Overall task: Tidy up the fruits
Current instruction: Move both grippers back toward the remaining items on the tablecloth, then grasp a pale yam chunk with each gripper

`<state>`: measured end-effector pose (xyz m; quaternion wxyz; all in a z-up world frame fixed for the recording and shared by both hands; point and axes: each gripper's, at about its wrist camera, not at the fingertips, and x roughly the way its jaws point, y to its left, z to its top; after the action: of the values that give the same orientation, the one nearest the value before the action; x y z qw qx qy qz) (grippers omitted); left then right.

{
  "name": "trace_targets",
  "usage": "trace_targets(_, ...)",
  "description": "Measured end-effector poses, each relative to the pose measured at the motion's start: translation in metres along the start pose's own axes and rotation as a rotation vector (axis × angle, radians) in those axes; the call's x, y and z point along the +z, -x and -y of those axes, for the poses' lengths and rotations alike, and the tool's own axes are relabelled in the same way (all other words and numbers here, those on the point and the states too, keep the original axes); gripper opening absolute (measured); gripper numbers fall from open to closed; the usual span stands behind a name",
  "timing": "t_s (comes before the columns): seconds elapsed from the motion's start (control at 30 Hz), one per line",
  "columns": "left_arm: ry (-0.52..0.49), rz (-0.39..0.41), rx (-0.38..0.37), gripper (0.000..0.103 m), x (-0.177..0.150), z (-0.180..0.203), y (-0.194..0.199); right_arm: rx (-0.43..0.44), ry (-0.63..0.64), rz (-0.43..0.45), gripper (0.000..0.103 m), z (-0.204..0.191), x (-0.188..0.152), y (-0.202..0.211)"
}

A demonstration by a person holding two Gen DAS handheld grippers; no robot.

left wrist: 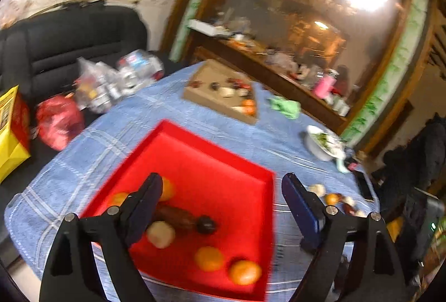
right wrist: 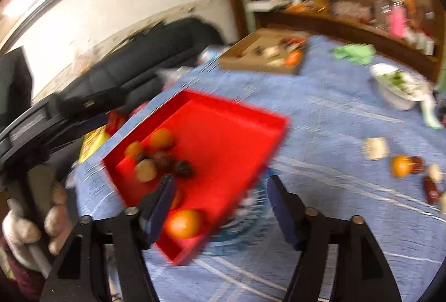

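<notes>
Left wrist view: the left gripper (left wrist: 221, 190) hangs wide open and empty over the red tray (left wrist: 214, 160) on the blue cloth, where oranges, a pale round fruit and dark ones lie loose (all motion-blurred). The right gripper (right wrist: 220, 185), likewise spread and empty, straddles the tray's near edge; a careless sweep could nudge the tray and roll the fruit, while more fruit (right wrist: 401, 165) waits on the cloth to the right.

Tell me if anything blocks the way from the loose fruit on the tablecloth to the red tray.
Nothing visible does. The loose fruit lies on bare blue tablecloth to the right of the red tray, with only cloth between; the tray's low wall must be cleared.
</notes>
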<state>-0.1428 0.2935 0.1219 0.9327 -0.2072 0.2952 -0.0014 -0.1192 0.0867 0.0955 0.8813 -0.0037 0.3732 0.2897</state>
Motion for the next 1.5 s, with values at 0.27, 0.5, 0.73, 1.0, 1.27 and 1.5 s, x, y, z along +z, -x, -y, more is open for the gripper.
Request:
trace_targets(0.27, -0.098, -0.030, -0.084, 0.087, -0.009, 0.053, -0.002, -0.225, -0.138, 0.166, 0.102, 0.112, -0.002, 0.081)
trace_targets(0.5, -0.118, -0.112, -0.125, 0.087, -0.022, 0.078, -0.031, -0.293, -0.440, 0.139, 0.085, 0.240, -0.022, 0.121)
trace_targets(0.73, -0.190, -0.140, -0.177, 0.062, -0.032, 0.102, -0.038, -0.428, -0.439, 0.053, 0.068, 0.277, -0.041, 0.098)
trace_targets(1.0, -0.272, -0.192, -0.205, 0.050, -0.040, 0.133, -0.053, -0.462, -0.451, -0.023, 0.064, 0.305, -0.046, 0.059)
trace_targets(1.27, -0.351, -0.258, -0.193, 0.050, -0.046, 0.177, -0.100, -0.434, -0.475, -0.044, 0.044, 0.316, -0.053, 0.042)
trace_targets(1.5, -0.309, -0.367, -0.208, 0.050, -0.051, 0.205, -0.176, -0.394, -0.496, -0.024, 0.044, 0.318, -0.055, 0.048)
